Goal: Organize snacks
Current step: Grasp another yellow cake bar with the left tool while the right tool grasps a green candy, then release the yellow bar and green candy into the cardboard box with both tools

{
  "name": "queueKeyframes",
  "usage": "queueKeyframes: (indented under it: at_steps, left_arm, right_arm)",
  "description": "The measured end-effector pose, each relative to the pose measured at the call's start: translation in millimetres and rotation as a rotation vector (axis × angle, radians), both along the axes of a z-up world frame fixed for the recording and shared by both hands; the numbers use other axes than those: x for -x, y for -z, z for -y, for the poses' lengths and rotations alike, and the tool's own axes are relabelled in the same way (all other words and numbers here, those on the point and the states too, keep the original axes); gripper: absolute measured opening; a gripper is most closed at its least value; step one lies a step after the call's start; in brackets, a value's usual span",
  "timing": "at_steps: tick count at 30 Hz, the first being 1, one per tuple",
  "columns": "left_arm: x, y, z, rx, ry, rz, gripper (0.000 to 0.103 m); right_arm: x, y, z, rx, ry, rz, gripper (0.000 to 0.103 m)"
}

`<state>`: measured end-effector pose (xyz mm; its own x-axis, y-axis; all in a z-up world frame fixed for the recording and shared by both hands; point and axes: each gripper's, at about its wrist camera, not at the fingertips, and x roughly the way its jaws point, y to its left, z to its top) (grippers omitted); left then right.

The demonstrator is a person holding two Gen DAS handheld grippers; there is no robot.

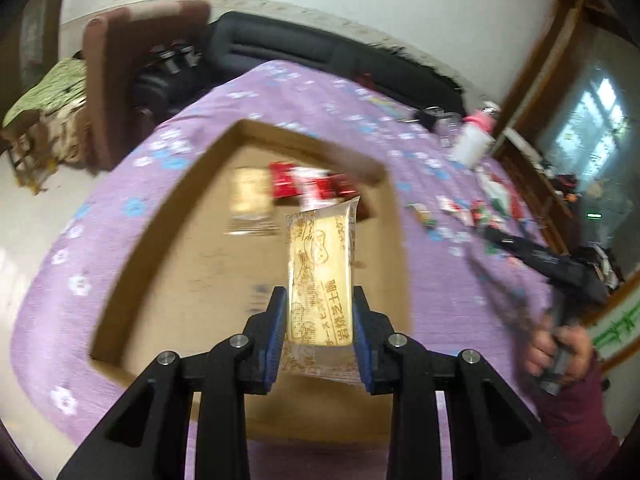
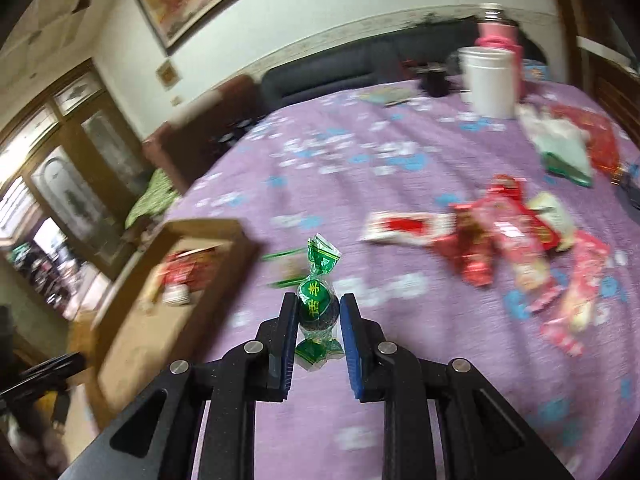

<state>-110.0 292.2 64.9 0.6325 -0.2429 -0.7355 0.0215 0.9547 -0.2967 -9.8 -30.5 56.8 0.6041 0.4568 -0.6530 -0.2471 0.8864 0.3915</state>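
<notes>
while the left gripper [image 1: 320, 300] is clamped on a yellow biscuit packet [image 1: 320, 276] that stands upright between its blue pads above the open cardboard box [image 1: 160, 216], the right gripper [image 2: 319, 307] pinches a green twist-wrapped candy [image 2: 316, 300] over the purple flowered tablecloth [image 2: 360, 152]. inside the box lie red packets [image 1: 308, 184] and another pale packet [image 1: 250, 196]. loose red and pink snacks [image 2: 512, 240] lie scattered right of the candy, near a white tub [image 2: 488, 80].

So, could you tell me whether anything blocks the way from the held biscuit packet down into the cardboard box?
Nothing visible does. The left tool holds the biscuit packet above the open cardboard box; bare floor lies below it, and the snacks already inside sit toward the far wall.
</notes>
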Motion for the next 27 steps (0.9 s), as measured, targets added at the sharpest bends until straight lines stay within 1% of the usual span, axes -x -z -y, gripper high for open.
queueKeyframes:
  at_steps: [4,8,10,13,16,19,21,22,24,25,26,27]
  left_arm:
    - [-22.4,20.0,-18.2,-0.039,-0.051,-0.083,0.030]
    - [-46.3,36.1,-30.7,-0.055,-0.066,-0.149,0.030]
    - [-57.2,40.7,-33.6,-0.065,-0.074,-0.164,0.030]
    - [-70.7,40.1,-37.5,-0.067,-0.088,-0.160,0.030]
    - [-76.2,35.5,-45.9,-0.025,-0.106,-0.142,0.030]
    - [-66.1,24.6,-51.2,0.023,-0.108,-0.104,0.041]
    - [-51.1,15.5,-55.5,0.045,-0.119,-0.074,0.058]
    - [-46.6,11.9,-55.3,0.049,-0.125,-0.061,0.062]
    - [-28.2,2.4,-56.4,0.057,-0.144,-0.013,0.076]
    - [-21.6,-1.0,-55.9,0.064,-0.151,0.005,0.078]
    - [-15.3,-4.5,-54.8,0.076,-0.157,0.022,0.080]
    - [-10.7,-7.7,-53.7,0.088,-0.162,0.038,0.083]
  right_arm:
    - [6.0,-13.5,-50.8,0.007,-0.118,-0.001,0.023]
    - [7.6,-18.4,-104.6,0.039,-0.226,-0.016,0.024]
    - [5.3,-15.4,-133.0,0.071,-0.269,-0.030,0.024]
    - [0.2,-4.2,-167.0,0.108,-0.319,-0.066,0.024]
    - [-5.5,10.3,-197.4,0.154,-0.348,-0.101,0.024]
    - [-9.0,23.9,-214.1,0.176,-0.373,-0.119,0.024]
    - [-9.3,30.5,-219.9,0.179,-0.385,-0.121,0.024]
    - [-8.3,31.6,-220.2,0.175,-0.387,-0.119,0.026]
    - [-4.1,27.6,-214.1,0.149,-0.386,-0.105,0.030]
    - [-1.6,24.0,-209.0,0.137,-0.380,-0.091,0.037]
    - [2.4,18.0,-200.4,0.124,-0.364,-0.064,0.047]
    - [5.1,13.4,-195.0,0.119,-0.352,-0.045,0.052]
